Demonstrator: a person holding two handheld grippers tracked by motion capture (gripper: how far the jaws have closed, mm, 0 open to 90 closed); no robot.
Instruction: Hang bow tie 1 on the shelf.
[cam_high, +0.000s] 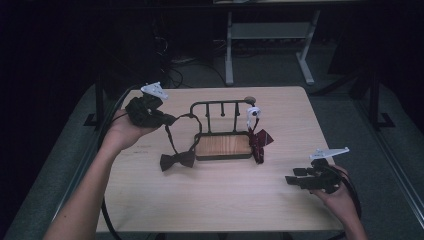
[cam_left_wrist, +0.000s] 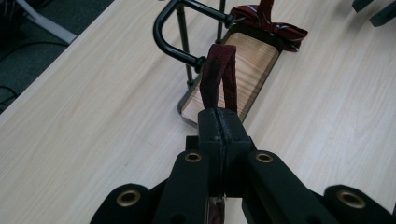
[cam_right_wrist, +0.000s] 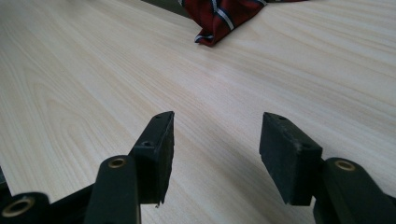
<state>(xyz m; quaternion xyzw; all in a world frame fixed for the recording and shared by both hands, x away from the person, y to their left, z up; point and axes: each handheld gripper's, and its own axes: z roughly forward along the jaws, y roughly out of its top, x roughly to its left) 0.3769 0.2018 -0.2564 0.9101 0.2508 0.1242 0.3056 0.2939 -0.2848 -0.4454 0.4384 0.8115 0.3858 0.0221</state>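
Two forearms are seen at the bottom of the high view, each hand carrying a gripper. Held low over the table (cam_high: 150, 205) near its right front corner, the right gripper (cam_high: 292, 179) has its jaws spread apart with nothing between them; bare wood is seen between the two pads in the right gripper view. Farther off in that view a corner of the red striped bow tie (cam_right_wrist: 219, 16) lies flat on the table.

By the left gripper (cam_left_wrist: 219, 122) the strap (cam_left_wrist: 218, 79) of a dark bow tie (cam_high: 177, 160) is clamped, the jaws being pressed together on it (the strap comes out of the closed pads as a narrow dark red loop). This gripper is held above the rear left part of the table. From it the strap runs over the left end of the black metal rack (cam_high: 222, 105), and the bow itself rests on the table just beside the left front corner of the rack's wooden base (cam_high: 222, 145).

The red striped bow tie is placed against the right end of the same base, below a white clip (cam_high: 253, 113) on the rack.
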